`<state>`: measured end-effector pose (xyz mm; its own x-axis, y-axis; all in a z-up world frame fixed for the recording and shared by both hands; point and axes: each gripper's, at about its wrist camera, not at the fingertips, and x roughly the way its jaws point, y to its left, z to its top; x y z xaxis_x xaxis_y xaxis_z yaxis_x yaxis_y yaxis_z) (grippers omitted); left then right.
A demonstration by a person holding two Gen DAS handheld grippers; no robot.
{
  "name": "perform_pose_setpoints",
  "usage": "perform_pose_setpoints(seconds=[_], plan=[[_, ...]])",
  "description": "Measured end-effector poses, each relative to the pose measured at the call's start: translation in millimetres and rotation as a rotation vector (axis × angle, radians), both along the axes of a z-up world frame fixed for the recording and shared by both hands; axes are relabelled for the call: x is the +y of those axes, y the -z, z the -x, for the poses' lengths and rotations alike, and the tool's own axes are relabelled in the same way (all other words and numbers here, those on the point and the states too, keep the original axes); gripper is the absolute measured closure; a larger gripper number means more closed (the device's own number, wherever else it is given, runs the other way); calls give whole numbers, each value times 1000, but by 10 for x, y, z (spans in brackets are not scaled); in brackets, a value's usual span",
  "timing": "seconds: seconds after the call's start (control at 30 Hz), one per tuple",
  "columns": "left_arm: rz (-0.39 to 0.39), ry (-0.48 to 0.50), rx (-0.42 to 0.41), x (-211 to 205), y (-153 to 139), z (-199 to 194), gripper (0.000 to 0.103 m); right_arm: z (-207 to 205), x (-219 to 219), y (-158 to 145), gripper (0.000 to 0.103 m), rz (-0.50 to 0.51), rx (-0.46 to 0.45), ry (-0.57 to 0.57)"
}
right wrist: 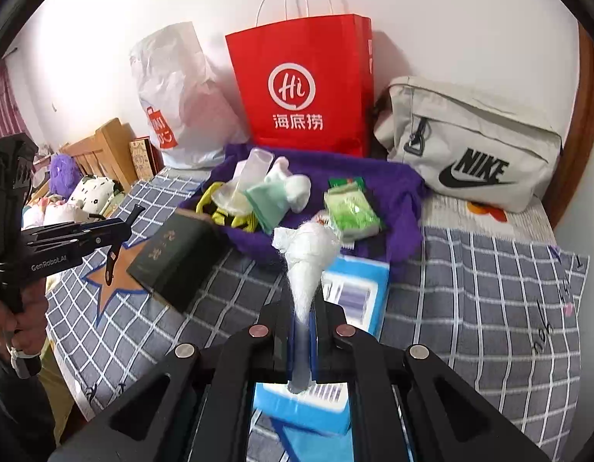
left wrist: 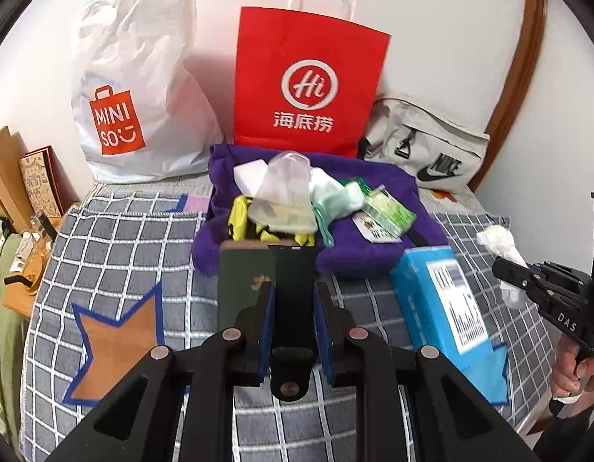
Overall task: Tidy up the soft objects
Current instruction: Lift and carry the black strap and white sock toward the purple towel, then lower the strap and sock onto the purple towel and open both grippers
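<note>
My left gripper (left wrist: 295, 288) is shut on a flat black strap-like piece (left wrist: 295, 265) that stands up between its blue pads. From the right wrist view the same piece (right wrist: 111, 265) hangs thin and dark under that gripper. My right gripper (right wrist: 300, 308) is shut on a crumpled white plastic bag (right wrist: 310, 254), which sticks up above the bed. A purple towel (left wrist: 374, 246) lies further back, holding clear bags (left wrist: 285, 184), a pale green pouch (right wrist: 268, 202), a yellow item (left wrist: 239, 215) and a green packet (right wrist: 351, 208). Both grippers hover above the checked bedspread (left wrist: 135, 238).
A dark green box (right wrist: 174, 254) and a blue box (left wrist: 443, 300) lie on the bedspread in front of the towel. A white Miniso bag (left wrist: 135, 88), a red paper bag (left wrist: 308, 81) and a grey Nike bag (right wrist: 470, 146) lean on the wall. Plush toys (right wrist: 89, 192) sit at left.
</note>
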<state>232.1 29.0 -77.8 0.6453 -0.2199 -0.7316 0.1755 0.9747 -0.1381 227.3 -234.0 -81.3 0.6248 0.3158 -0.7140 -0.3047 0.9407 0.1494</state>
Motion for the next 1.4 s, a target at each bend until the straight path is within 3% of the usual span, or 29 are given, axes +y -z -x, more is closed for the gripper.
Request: perform_pose_setpoints(seconds=[0.47,0.9,1.4], plan=[[-1,-12,3,-40,-49,-612,83,-754,-79,-22,97,-7,5,37],[30,-49,12,-3,-94,-1227,83,-1435,-138,-183,97,-7,-48,63],[14,-74,90,50,253,-1749,83,-1958,-225,330,97,2,64,78]])
